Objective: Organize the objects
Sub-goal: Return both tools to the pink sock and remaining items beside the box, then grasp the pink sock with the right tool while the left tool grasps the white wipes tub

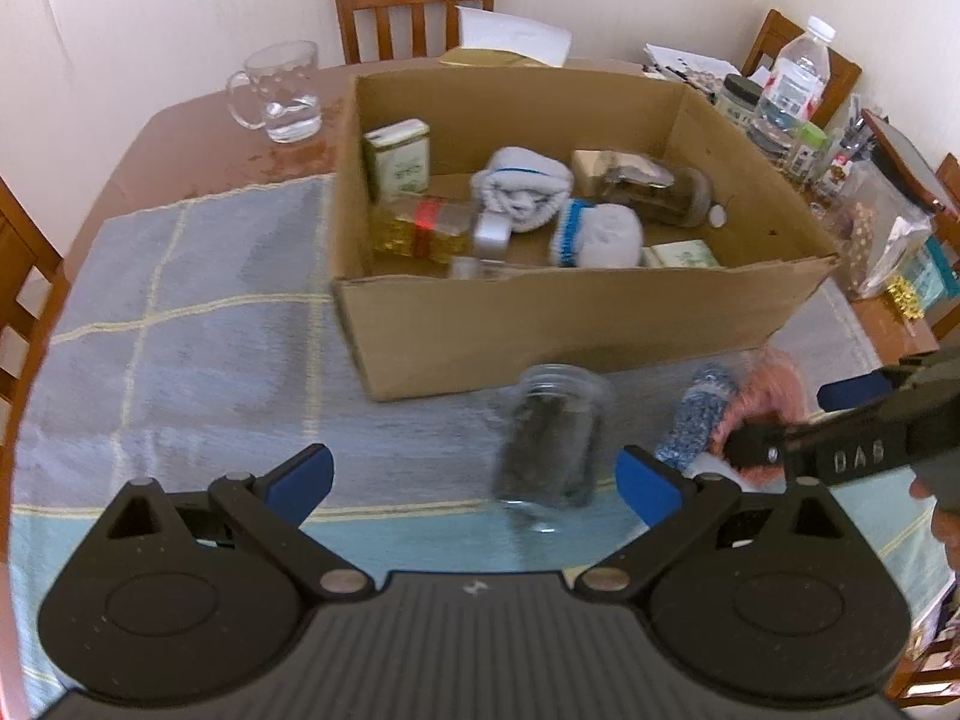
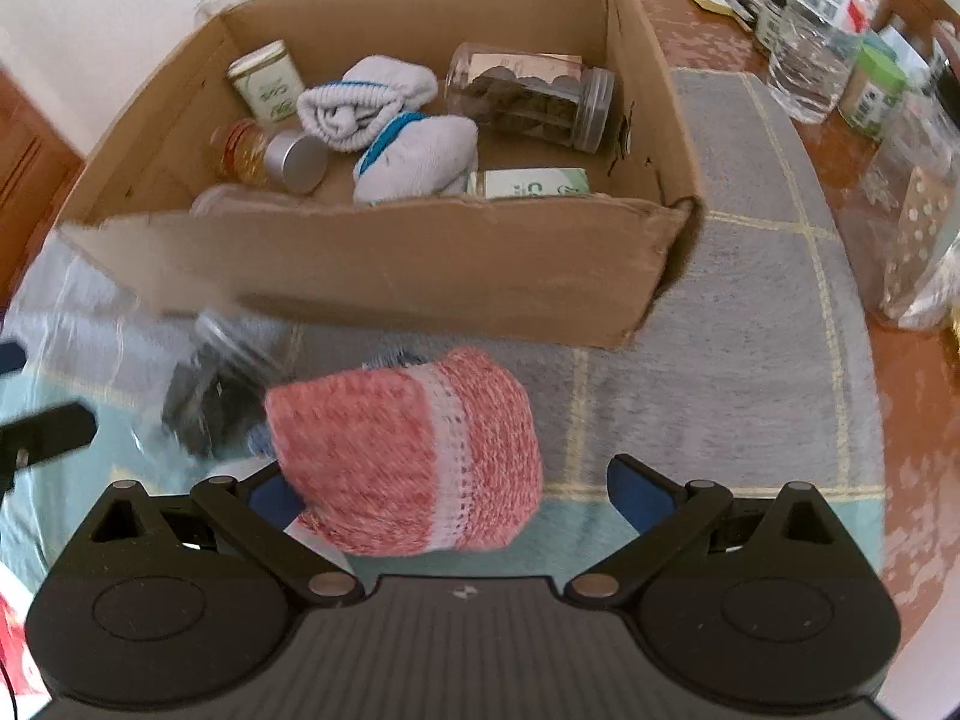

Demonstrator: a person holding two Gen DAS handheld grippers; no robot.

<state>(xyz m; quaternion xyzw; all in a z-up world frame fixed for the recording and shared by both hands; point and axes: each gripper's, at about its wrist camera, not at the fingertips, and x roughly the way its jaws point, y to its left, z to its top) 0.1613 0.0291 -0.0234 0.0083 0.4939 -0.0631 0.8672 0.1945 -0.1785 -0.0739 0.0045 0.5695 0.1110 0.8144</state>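
Note:
A cardboard box (image 1: 540, 324) (image 2: 384, 264) stands on the checked cloth and holds a green tin (image 1: 399, 156), rolled white socks (image 2: 414, 156), jars and a small carton. In front of it lies a glass jar (image 1: 552, 438) (image 2: 216, 396) with dark contents, between the fingers of my open left gripper (image 1: 474, 474), nearer the right finger. A blue speckled sock roll (image 1: 696, 420) lies beside it. A pink knitted sock roll (image 2: 408, 450) (image 1: 771, 390) sits between the fingers of my open right gripper (image 2: 453, 492), against the left finger. Both jaws stand wide apart.
A glass mug (image 1: 279, 93) stands at the far left of the wooden table (image 1: 198, 138). Water bottle (image 1: 792, 78), jars and bags crowd the right side. Wooden chairs (image 1: 414, 0) surround the table. A person's hand (image 1: 942, 516) holds the right gripper (image 1: 798, 414).

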